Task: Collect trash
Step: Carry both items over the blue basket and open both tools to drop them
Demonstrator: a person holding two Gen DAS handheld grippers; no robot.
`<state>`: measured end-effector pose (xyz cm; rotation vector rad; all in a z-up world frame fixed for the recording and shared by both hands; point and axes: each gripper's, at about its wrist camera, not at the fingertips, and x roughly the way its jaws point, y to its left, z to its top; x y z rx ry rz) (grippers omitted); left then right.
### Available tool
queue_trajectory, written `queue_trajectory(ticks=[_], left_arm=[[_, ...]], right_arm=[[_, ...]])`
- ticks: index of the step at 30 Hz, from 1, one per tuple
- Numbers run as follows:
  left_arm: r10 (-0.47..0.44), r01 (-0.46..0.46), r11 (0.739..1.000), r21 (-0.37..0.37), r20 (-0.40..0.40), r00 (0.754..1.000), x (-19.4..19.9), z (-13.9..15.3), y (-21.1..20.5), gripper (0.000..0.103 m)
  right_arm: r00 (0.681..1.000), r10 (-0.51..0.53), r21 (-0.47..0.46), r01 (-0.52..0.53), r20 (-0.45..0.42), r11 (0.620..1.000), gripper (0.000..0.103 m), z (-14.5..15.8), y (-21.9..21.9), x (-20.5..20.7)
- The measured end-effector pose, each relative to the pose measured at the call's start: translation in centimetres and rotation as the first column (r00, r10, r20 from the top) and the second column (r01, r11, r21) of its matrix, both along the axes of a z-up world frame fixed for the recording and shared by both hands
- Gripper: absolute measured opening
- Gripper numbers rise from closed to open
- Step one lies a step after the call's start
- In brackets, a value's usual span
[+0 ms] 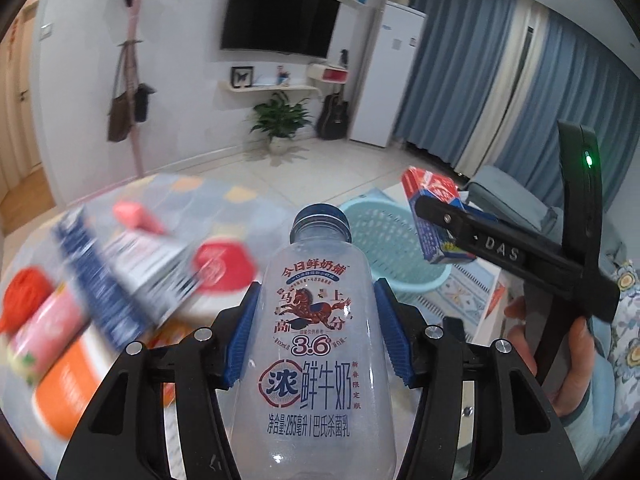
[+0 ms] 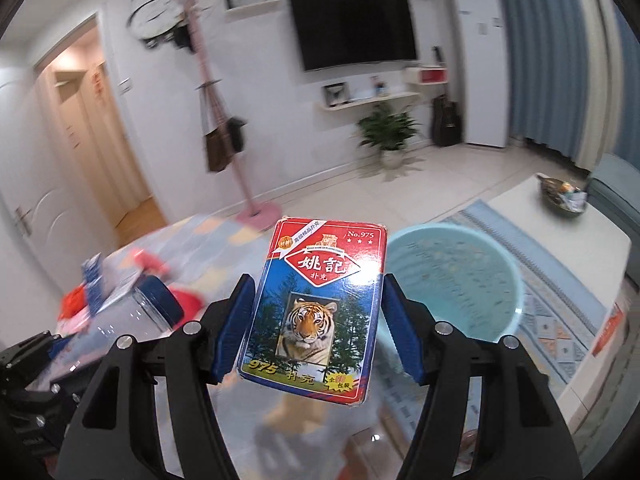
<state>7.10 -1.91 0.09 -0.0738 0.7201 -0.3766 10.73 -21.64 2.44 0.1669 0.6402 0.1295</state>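
- The light blue perforated basket [image 2: 452, 280] sits on the patterned rug [image 2: 560, 320]; nothing can be made out inside it, though blur softens its floor in the right wrist view.
- The empty clear milk bottle [image 1: 312, 344] with a blue cap lies lengthwise along the left gripper [image 1: 316, 332], cap pointing forward toward the basket [image 1: 384, 240]; the blue pads [image 1: 244, 340] press its sides, jaws closed partway around its body.
- The playing card box [image 2: 316, 312], tiger side up, is clamped across its short width in the right gripper [image 2: 316, 328], long axis forward.
- From the left wrist camera, the card box [image 1: 434, 216] hangs over the basket's near rim, gripper angled down-left.
- Blurred wrappers and cartons [image 1: 100, 280] lie to the left.
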Motion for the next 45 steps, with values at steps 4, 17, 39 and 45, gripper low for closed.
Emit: queue_trajectory(ticks=[4,17,39,45], left_arm=[[-0.052,0.052,0.999,0.004,-0.004,0.999,3.5,0.6,-4.1,0.054],[-0.160,0.166,0.986,0.029,-0.147,0.976,14.4,-4.3,-15.4,0.054],[-0.143,0.140,0.990,-0.033,-0.162,0.976,14.3,-4.8,-15.5,0.067],[-0.104,0.099,0.992,-0.074,-0.075,0.992,10.3,-1.7,-12.0,0.067]], right_arm=[[0.996,-0.085,0.005,0.085,-0.016,0.996,0.061,-1.0,-4.0,2.2],[0.934,-0.267,0.018,0.279,-0.239,0.960,0.061,-9.7,-13.2,9.0],[0.909,-0.255,0.114,0.307,-0.330,0.945,0.063,-11.7,-15.1,8.7],[0.953,-0.181,0.089,0.208,-0.244,0.974,0.063,-8.2,-11.1,7.1]])
